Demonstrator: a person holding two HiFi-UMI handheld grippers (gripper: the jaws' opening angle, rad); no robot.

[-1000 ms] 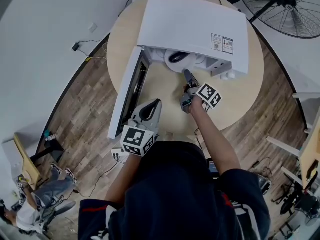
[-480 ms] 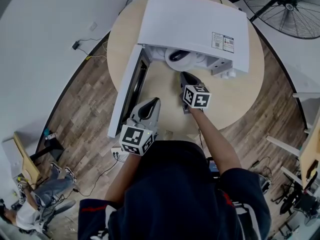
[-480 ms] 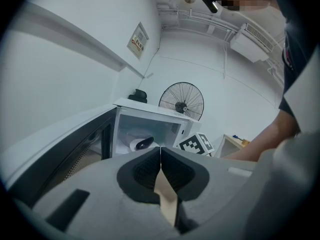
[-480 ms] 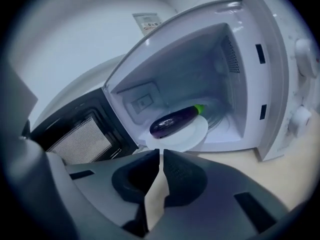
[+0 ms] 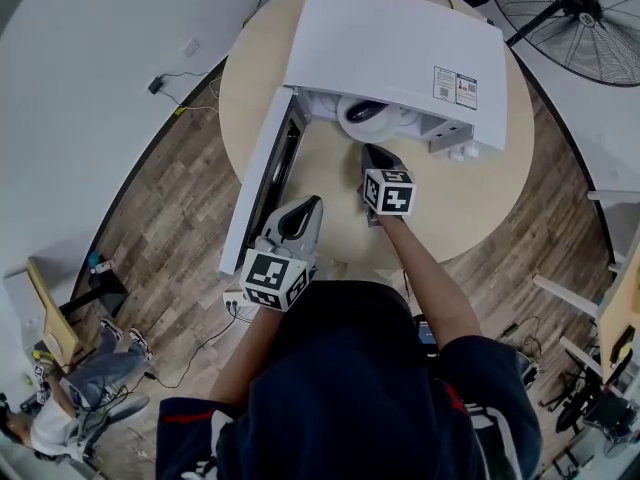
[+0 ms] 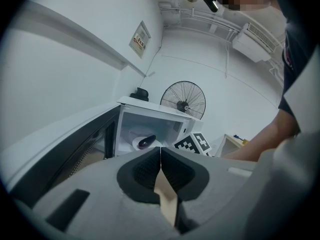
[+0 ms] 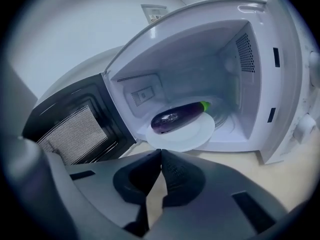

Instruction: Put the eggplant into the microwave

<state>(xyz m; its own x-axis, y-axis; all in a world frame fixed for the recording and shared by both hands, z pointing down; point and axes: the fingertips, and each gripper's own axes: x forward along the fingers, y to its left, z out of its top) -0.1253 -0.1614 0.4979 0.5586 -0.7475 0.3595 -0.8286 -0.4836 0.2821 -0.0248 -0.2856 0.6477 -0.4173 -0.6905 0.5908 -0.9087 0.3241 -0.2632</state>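
The purple eggplant (image 7: 177, 118) lies on a white plate (image 7: 192, 135) inside the white microwave (image 5: 390, 48); it also shows as the eggplant (image 5: 365, 111) and the eggplant (image 6: 146, 141). The microwave door (image 5: 262, 183) stands swung open to the left. My right gripper (image 5: 372, 154) hangs just in front of the opening, apart from the plate; its jaws have just been closing and now meet with nothing between them, as the right gripper (image 7: 161, 152) view shows. My left gripper (image 5: 312, 204) is shut and empty beside the door, at the table's near edge.
The microwave sits on a round wooden table (image 5: 480, 198). A standing fan (image 5: 570, 13) is at the back right. A power strip (image 5: 235, 308) and cables lie on the wood floor at the left. A seated person (image 5: 70, 408) is at the lower left.
My right gripper has rolled, so its marker cube now faces up, and its jaws have closed empty. It shifted slightly left. The left gripper stayed put.
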